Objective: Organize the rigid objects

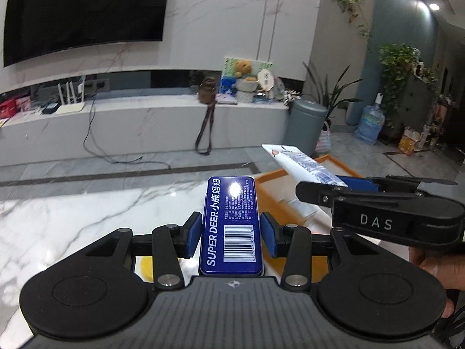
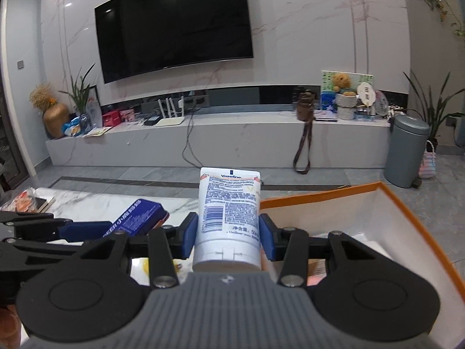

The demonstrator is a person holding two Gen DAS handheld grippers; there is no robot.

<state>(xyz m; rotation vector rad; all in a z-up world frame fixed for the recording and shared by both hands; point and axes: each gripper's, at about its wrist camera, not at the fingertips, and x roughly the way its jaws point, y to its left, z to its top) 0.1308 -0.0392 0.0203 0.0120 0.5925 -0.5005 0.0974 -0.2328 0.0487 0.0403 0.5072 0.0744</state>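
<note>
Left gripper (image 1: 231,234) clamped flat blue metal tin (image 1: 231,226); right gripper (image 2: 228,235) clamped white plastic lotion tube (image 2: 229,218). Both items were held above marble table (image 1: 72,218), beside orange-rimmed white box (image 2: 377,203). Judged approx halfway: 2 picked, neither placed w/ box yet.

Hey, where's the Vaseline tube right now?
The Vaseline tube is clamped in the right gripper, held in the air beside the orange-rimmed box, to the right of the blue tin in the left gripper.
</note>
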